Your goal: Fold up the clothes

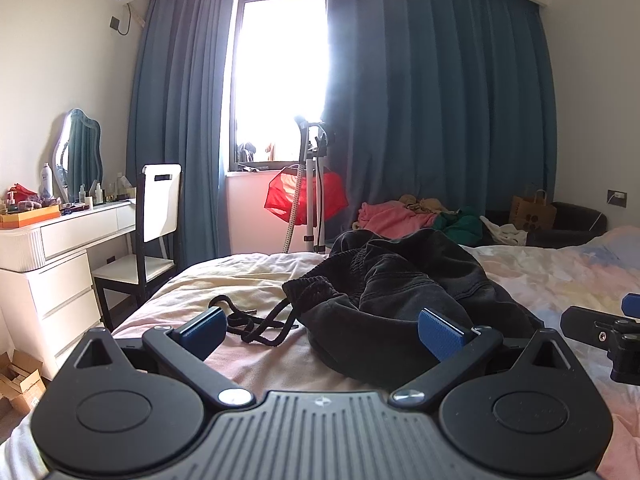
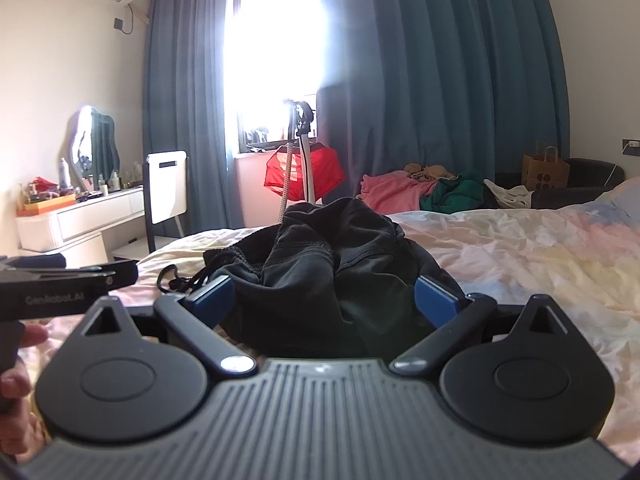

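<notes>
A crumpled black garment (image 1: 404, 292) with a ribbed waistband and a loose black drawstring (image 1: 256, 324) lies on the pastel bed sheet (image 1: 560, 276). My left gripper (image 1: 322, 330) is open, low over the bed, its jaws on either side of the garment's near edge. In the right wrist view the same garment (image 2: 332, 264) lies heaped straight ahead. My right gripper (image 2: 324, 298) is open, its blue pads either side of the garment's near part. Neither gripper holds anything.
A pile of pink, green and tan clothes (image 1: 420, 216) lies at the bed's far edge. A white dresser (image 1: 52, 256), a chair (image 1: 156, 216), a garment steamer with red cloth (image 1: 308, 196), a paper bag (image 1: 532, 210) and blue curtains stand beyond.
</notes>
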A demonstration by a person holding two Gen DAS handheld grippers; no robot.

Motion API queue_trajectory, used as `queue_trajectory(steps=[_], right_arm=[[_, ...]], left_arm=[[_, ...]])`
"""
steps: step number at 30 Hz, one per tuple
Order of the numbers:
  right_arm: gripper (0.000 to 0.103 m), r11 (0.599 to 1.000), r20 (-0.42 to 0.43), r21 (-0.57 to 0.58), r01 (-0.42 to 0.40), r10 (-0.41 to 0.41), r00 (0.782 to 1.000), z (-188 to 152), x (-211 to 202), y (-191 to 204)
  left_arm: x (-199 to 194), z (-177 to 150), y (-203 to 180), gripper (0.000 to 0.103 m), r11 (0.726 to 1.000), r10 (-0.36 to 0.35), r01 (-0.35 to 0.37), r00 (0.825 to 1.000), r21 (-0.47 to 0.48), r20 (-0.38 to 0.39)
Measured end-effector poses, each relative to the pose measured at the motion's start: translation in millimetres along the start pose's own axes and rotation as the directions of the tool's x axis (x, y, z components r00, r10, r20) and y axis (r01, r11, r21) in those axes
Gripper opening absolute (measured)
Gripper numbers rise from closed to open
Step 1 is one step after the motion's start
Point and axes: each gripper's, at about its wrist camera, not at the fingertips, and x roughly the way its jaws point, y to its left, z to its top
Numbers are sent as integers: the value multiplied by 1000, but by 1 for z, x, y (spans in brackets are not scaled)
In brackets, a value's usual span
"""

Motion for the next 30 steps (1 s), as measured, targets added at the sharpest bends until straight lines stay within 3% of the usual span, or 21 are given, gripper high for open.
queue_trajectory(steps=[5,9,17,22,25,28,30], right_arm=[[93,1000,5,8,-6,6,1000,-1,-1,-1],[85,1000,19,-11,17,-17,1000,-2,-2,0],[69,998,30,62,-13,12,999,-4,-1,-8],[69,995,39,99,5,-9,999,-4,-1,-11],[68,993,24,120,-22,19,1000,-3,-2,-12],[50,992,8,120,-35,35,999,1,-5,-8],[27,992,-13,121,-20,22,1000,2,-7,-7]], left_arm=[[1,0,4,102,1000,11,-11,1000,-18,2],[1,-1,3,97,1000,-27,27,1000,-9,-3],[3,-3,2,62,998,-65,65,998,-14,-9],[10,-5,7,56,994,-92,89,995,-60,-49],[18,-5,9,53,991,-115,108,989,-74,-91],[28,-4,11,53,988,-142,132,982,-85,-125],[45,4,9,54,986,-161,151,976,-77,-145]])
